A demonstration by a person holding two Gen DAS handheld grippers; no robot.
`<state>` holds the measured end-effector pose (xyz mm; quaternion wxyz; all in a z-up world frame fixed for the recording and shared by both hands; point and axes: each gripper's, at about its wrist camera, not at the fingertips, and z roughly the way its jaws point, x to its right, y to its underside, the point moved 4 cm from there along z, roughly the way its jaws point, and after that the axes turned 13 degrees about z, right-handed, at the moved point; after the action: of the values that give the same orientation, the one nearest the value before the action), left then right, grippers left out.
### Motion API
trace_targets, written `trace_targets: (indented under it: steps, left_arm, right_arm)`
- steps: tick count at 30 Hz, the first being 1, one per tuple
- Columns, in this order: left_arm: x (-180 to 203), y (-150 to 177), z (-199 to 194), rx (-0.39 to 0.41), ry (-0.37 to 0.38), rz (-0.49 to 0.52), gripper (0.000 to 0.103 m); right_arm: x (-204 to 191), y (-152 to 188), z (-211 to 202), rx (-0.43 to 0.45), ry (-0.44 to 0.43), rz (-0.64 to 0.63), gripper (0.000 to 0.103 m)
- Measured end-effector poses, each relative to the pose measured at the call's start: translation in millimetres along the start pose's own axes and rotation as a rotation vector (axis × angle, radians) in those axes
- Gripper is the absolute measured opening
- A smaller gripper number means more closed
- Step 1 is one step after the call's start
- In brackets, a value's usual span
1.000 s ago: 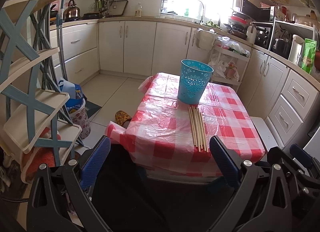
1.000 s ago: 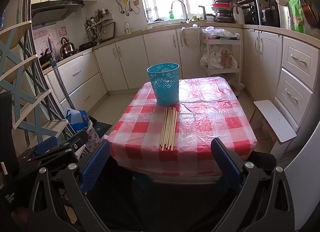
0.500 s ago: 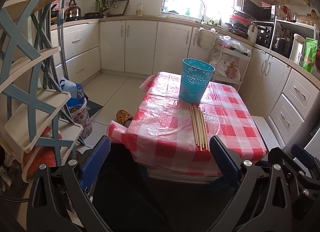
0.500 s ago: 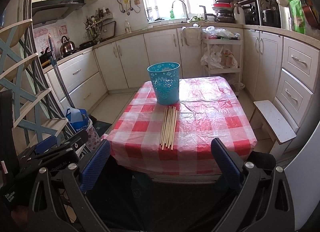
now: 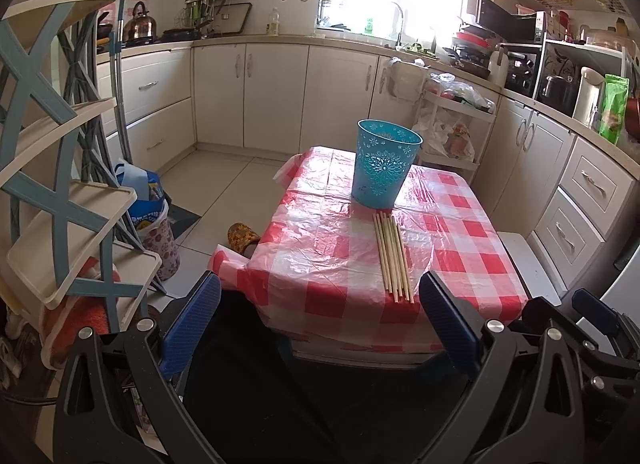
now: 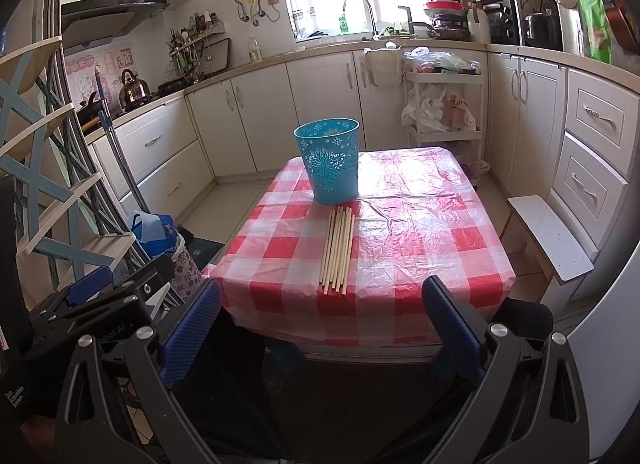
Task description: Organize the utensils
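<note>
Both of our views have crept a little nearer the desk since a second ago, while the things on it have kept their places. Nearest to us, our left gripper (image 5: 320,314) hangs short of the desk's near edge with its jaws wide apart and nothing between them; our right gripper (image 6: 322,314) does the same, jaws spread and empty. In the right wrist view we catch the left gripper low at the left side, and in the left wrist view the right one at the lower right. Beyond the blue pads lies the desk (image 5: 340,264), covered in a red-and-white checked plastic cloth. On it we see the chopsticks (image 5: 392,258), a flat bundle laid side by side, running away from us along the middle of the cloth (image 6: 338,250). Just past their far tips stands the teal basket (image 5: 382,164), upright, open at the top (image 6: 330,160). Farther back, white cabinets (image 6: 320,96) run under the bright window.
</note>
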<state>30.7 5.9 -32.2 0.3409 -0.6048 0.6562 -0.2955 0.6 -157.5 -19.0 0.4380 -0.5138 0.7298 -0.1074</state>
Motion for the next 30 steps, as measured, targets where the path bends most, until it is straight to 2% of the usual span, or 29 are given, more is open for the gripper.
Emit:
trace_targets:
  steps: [6,9,16,22,25,30]
  left_arm:
    - [0,2,5,-0.02,-0.003,-0.003,0.095]
    - [0,3,8,-0.03,0.001,-0.011,0.095]
    - [2,1,21,-0.064,0.001,-0.009,0.095]
    - [5,-4,37,-0.075,-0.006,0.004,0.095]
    - [6,-8,47,-0.064,-0.014,0.015,0.095]
    - [10,-15,71,-0.093,-0.007,0.037,0.095]
  right_arm:
    - [-1,1,1,0.045,0.034,-0.086,0.096]
    - [-1,1,3,0.04,0.05,-0.098,0.096]
    - [0,-2,11,0.088,0.017,-0.11,0.096]
    - [6,-6,30,0.013,0.08,-0.114,0.096]
    - [8,-9,40,-0.004,0.087,-0.114,0.096]
    - [11,-17,59,-0.007,0.08,-0.116,0.096]
